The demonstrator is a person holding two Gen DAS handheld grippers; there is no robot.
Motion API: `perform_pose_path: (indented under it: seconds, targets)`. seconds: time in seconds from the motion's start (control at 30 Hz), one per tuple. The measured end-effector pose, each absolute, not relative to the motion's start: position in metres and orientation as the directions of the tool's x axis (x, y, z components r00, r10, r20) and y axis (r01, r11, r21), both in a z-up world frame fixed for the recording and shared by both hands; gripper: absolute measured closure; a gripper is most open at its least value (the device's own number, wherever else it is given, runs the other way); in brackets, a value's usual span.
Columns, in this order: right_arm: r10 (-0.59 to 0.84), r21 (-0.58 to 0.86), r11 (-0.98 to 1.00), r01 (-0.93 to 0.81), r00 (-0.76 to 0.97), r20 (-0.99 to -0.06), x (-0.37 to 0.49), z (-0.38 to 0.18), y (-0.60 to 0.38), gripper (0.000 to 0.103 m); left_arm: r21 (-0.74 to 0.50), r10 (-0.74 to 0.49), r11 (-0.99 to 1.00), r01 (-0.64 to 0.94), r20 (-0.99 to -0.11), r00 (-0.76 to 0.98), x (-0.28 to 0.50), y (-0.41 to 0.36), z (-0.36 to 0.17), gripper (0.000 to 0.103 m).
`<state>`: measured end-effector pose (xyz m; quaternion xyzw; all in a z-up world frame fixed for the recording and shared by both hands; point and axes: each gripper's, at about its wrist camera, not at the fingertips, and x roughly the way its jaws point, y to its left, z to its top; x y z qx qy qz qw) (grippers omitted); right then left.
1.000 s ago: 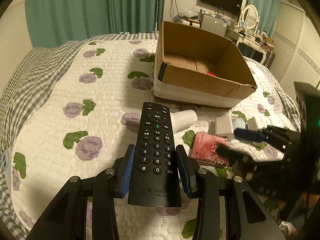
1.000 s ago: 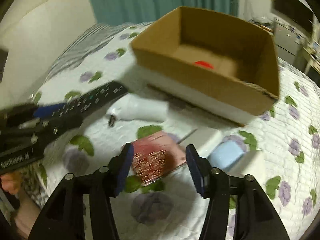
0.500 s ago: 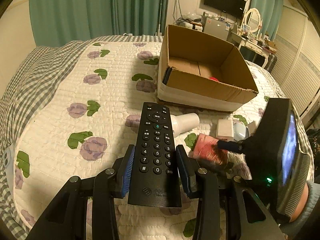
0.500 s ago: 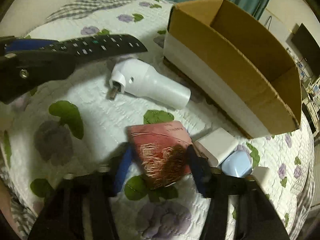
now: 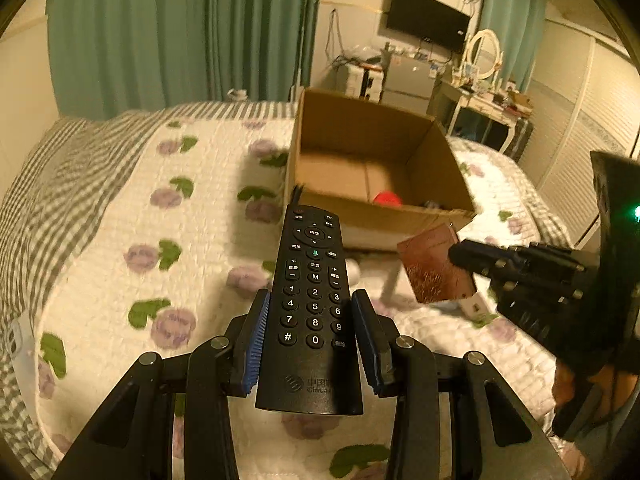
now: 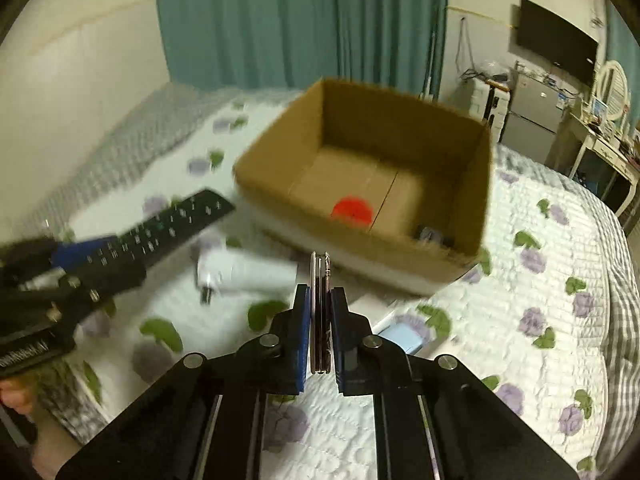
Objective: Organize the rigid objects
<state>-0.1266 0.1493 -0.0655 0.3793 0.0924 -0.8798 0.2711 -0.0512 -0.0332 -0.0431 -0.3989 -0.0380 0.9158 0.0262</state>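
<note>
— Both loads airborne? Left tongs (image 5: 311, 334) clamped on the black remote (image 5: 313, 300), right tongs (image 6: 319, 330) pinching the thin red booklet (image 6: 320, 308) edge-on, both held above the bed (image 5: 100, 248), short of the cardboard box (image 6: 404, 256) near its far edge.

— Partway, at a guess. Red disc (image 6: 352, 209) and a small dark item (image 6: 430, 236) already boxed; white cylinder (image 6: 248, 274) and pale blue case (image 6: 402, 336) left on the quilt.

— Anything exclusive to one view?

— Booklet's patterned cover (image 5: 436, 268) only from the left; blue case only from the right.
</note>
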Motion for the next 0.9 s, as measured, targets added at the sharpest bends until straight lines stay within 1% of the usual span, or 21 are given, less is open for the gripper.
perform_pose_path:
  seconds: [0.13, 0.23, 0.4, 0.47, 0.67, 0.9]
  targets:
    - [-0.434, 0.08, -0.851, 0.519, -0.61, -0.663, -0.136, -0.033, 0.164, 0.094, -0.099, 0.091, -0.995, -0.03, -0.702, -0.707, -0.058, -0.029, -0.024, 0.062]
    - [-0.438, 0.077, -0.857, 0.51, -0.642, -0.629, -0.146, -0.012, 0.17, 0.094, -0.09, 0.086, -0.995, -0.032, -0.684, -0.724, -0.07, -0.024, -0.011, 0.062]
    - [-0.448, 0.065, -0.854, 0.516, -0.666, -0.596, -0.17, 0.014, 0.173, 0.094, -0.1, 0.092, -0.994, -0.035, -0.653, -0.752, -0.102, -0.019, 0.006, 0.062]
    - [-0.448, 0.058, -0.854, 0.516, -0.675, -0.586, -0.184, 0.02, 0.173, 0.094, -0.085, 0.083, -0.996, -0.037, -0.644, -0.761, -0.115, -0.015, 0.009, 0.062]
    - [-0.435, 0.051, -0.863, 0.503, -0.686, -0.583, -0.223, 0.013, 0.171, 0.094, -0.06, 0.07, -0.997, -0.041, -0.652, -0.755, -0.166, -0.005, -0.002, 0.062]
    - [-0.44, 0.091, -0.867, 0.49, -0.667, -0.601, -0.276, -0.024, 0.17, 0.094, -0.026, 0.061, -0.998, -0.059, -0.69, -0.721, -0.214, 0.006, -0.04, 0.062]
